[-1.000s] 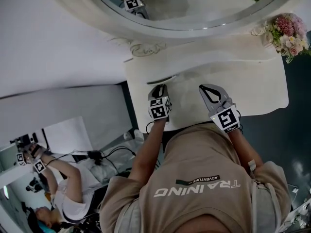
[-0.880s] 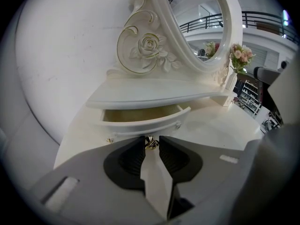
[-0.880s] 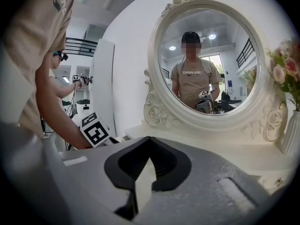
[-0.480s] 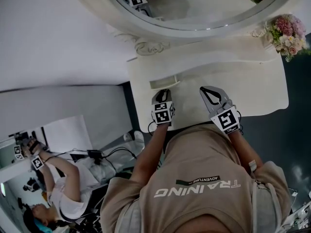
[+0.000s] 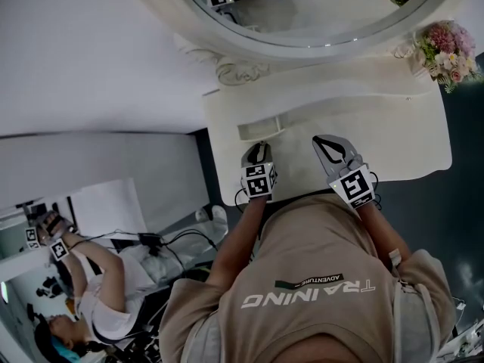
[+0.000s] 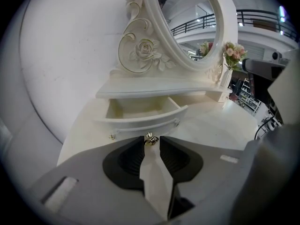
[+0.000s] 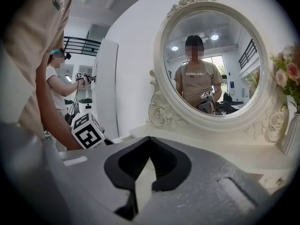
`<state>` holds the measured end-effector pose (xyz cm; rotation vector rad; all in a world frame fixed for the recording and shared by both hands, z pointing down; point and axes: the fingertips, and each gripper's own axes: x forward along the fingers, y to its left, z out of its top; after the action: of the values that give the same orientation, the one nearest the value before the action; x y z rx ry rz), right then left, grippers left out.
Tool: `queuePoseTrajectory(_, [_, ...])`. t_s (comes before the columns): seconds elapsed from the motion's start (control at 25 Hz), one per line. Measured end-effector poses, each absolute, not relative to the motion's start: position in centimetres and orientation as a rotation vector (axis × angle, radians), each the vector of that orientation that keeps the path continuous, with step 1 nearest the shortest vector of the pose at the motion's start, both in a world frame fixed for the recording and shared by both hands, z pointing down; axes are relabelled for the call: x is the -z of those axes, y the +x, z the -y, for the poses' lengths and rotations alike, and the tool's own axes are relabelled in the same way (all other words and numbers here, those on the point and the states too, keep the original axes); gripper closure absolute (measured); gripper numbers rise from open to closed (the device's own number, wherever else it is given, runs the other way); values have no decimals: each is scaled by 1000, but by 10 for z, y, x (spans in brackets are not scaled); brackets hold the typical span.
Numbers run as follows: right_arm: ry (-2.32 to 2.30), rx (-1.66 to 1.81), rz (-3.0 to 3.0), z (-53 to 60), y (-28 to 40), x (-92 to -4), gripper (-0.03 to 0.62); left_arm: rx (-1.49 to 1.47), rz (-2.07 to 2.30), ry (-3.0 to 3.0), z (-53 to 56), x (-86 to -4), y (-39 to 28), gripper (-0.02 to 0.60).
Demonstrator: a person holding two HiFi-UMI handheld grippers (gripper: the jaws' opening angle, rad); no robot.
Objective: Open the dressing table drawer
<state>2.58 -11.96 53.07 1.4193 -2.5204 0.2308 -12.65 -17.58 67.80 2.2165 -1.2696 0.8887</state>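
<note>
Left gripper [image 6: 151, 140] jaws opening, gold knob [image 6: 150, 138] loose between the tips. Drawer [image 6: 140, 122] stands well out of the dressing table [image 5: 393, 127], inside visible. Right gripper [image 7: 149, 140] closed, empty, idle. Looks done; only backing off remains.

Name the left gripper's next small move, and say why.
Probably back the left gripper straight off the gold knob: the drawer already stands pulled out, and the jaws are opening with the knob between their tips.

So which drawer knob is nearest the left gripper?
The middle knob, between the opening jaws of the left gripper; the side knobs sit apart.
</note>
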Motion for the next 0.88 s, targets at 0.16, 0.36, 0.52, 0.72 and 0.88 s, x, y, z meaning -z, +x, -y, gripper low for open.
queuePoseTrajectory(0.16, [1426, -258, 2512, 120, 22, -534, 591, -866, 1259, 2169, 163, -681, -140, 497])
queuePoseTrajectory(0.36, [1443, -277, 2516, 131, 15, -530, 592, -823, 1208, 2190, 148, -668, -151, 565])
queuePoseTrajectory(0.52, [1428, -269, 2544, 139, 2, -517, 591, -796, 1163, 2284, 144, -633, -151, 563])
queuePoseTrajectory(0.72, [1397, -241, 2575, 147, -10, -496, 592, -648, 1126, 2364, 152, -571, -148, 563])
queuePoseTrajectory(0.88, [1393, -193, 2605, 156, -18, -473, 592, -560, 1127, 2370, 164, -540, -156, 563])
